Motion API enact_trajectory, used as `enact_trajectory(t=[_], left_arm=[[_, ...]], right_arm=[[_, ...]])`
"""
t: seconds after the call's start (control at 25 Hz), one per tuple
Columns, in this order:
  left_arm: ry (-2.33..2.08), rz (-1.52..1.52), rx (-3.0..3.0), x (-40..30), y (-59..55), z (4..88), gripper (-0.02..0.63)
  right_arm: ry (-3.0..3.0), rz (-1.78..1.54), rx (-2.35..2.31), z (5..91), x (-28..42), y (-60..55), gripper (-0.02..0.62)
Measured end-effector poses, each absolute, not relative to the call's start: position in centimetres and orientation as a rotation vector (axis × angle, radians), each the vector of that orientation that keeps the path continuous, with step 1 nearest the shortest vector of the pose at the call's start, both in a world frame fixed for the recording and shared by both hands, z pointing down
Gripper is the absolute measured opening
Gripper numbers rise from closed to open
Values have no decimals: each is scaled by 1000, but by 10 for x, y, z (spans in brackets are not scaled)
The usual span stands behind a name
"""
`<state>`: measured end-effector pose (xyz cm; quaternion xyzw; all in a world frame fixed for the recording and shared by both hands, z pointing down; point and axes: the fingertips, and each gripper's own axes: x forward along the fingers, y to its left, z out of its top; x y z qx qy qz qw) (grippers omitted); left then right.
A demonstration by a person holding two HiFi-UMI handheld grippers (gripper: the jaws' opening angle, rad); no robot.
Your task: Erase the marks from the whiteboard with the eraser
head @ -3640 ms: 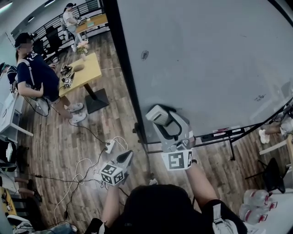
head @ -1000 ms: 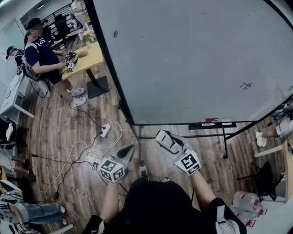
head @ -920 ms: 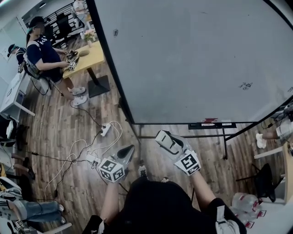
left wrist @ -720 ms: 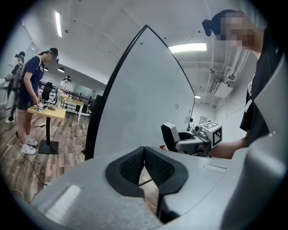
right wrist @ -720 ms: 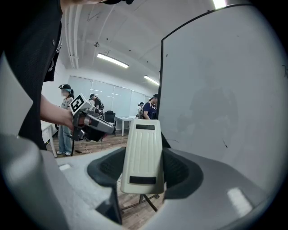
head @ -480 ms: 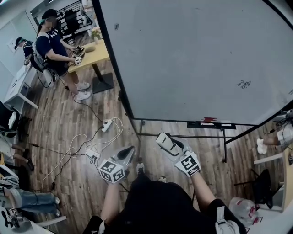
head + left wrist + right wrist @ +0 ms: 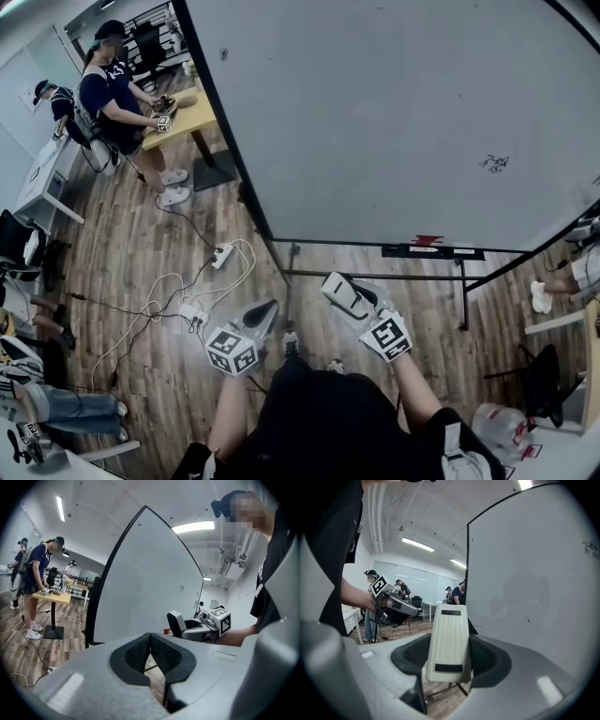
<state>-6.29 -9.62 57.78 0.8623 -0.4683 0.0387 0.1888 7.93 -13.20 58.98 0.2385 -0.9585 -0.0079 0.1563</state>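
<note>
The whiteboard point(image 7: 394, 112) stands on a black frame ahead of me; a small dark scribble point(image 7: 494, 163) marks its right side, also visible as a scribble point(image 7: 590, 548) in the right gripper view. My right gripper point(image 7: 339, 292) is shut on the cream-coloured eraser point(image 7: 449, 641), held low in front of the board's bottom edge, apart from the surface. The eraser point(image 7: 337, 292) points up and left. My left gripper point(image 7: 261, 315) is shut with nothing between its pads point(image 7: 150, 653), hanging over the floor left of the right one.
A power strip with white cables point(image 7: 223, 255) lies on the wooden floor to the left. A person point(image 7: 117, 89) stands at a yellow table point(image 7: 183, 117) beyond the board's left edge. The board's tray point(image 7: 431, 251) holds a red item. A chair point(image 7: 544, 380) stands right.
Over 3.6 s I stepped back: the right gripper with the eraser came down away from the board. In the last second both grippers barely moved; the view shifted slightly.
</note>
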Motion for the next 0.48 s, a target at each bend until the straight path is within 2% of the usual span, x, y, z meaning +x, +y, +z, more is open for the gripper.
enact_trajectory(t=[0.48], left_arm=[[-1320, 91, 2418, -55, -95, 580, 11]], right_arm=[[-2726, -40, 670, 592, 87, -133, 259]])
